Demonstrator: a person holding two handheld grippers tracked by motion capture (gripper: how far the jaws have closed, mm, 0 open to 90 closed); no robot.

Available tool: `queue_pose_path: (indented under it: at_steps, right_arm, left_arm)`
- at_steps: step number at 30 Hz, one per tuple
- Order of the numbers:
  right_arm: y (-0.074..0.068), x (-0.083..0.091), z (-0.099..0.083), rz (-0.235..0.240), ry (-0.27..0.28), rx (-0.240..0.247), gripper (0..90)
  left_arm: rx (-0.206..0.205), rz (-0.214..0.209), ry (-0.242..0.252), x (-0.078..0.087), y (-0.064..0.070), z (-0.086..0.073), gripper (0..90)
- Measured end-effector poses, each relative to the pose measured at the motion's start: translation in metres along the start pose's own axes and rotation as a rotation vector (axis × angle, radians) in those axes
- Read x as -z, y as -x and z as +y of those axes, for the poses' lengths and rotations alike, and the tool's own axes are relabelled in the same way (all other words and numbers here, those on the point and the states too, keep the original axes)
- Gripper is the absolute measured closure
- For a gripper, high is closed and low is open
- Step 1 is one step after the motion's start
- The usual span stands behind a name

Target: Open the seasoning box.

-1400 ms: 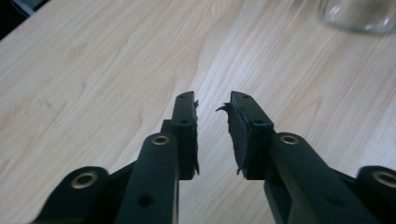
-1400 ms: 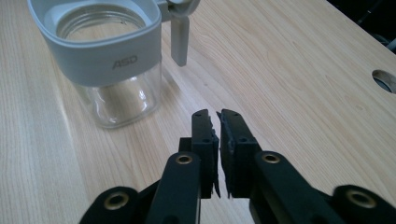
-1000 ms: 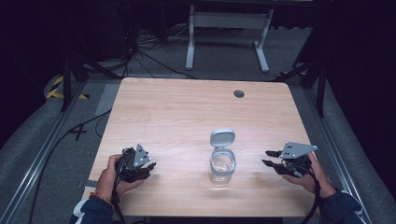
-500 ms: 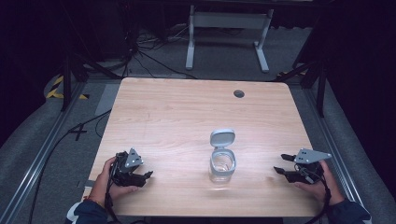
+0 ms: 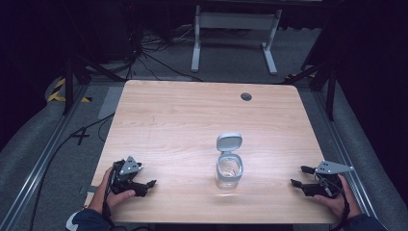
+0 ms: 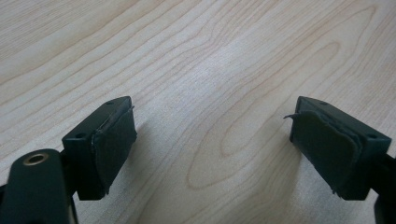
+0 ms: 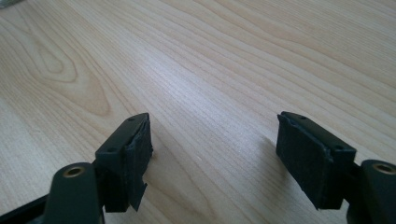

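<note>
Jar [image 5: 229, 169], clear, hinged lid up: counter [image 5: 192, 115] centre-front, btwn both claws, well apart from each. Prob. light, rigid, slick; grip low on body, not lid. Left claw [image 5: 149, 184] spread, empty. Right claw [image 5: 299, 176] spread, empty.

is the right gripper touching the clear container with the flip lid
Apart. The high view shows bare table between the right gripper and the container.

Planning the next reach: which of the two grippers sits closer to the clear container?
The right gripper is slightly closer to the clear container with its flipped-up lid; the left gripper has a wider stretch of bare table between.
</note>
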State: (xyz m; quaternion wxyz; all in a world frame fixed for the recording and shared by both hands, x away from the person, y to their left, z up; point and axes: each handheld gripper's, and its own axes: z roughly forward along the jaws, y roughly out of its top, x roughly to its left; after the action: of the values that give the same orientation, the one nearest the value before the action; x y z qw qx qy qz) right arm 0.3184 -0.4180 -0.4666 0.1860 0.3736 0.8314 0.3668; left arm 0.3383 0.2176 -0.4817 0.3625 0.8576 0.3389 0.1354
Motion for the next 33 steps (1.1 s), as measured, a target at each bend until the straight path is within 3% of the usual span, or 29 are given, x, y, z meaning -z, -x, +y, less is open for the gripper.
queue_pose_path:
  at_steps: [33]
  right_arm:
    - [-0.0007,-0.0005,0.0003,-0.004,-0.002,-0.003,25.4]
  left_arm:
    - [0.001,0.0,0.0,-0.0001,0.0,0.0,14.2]
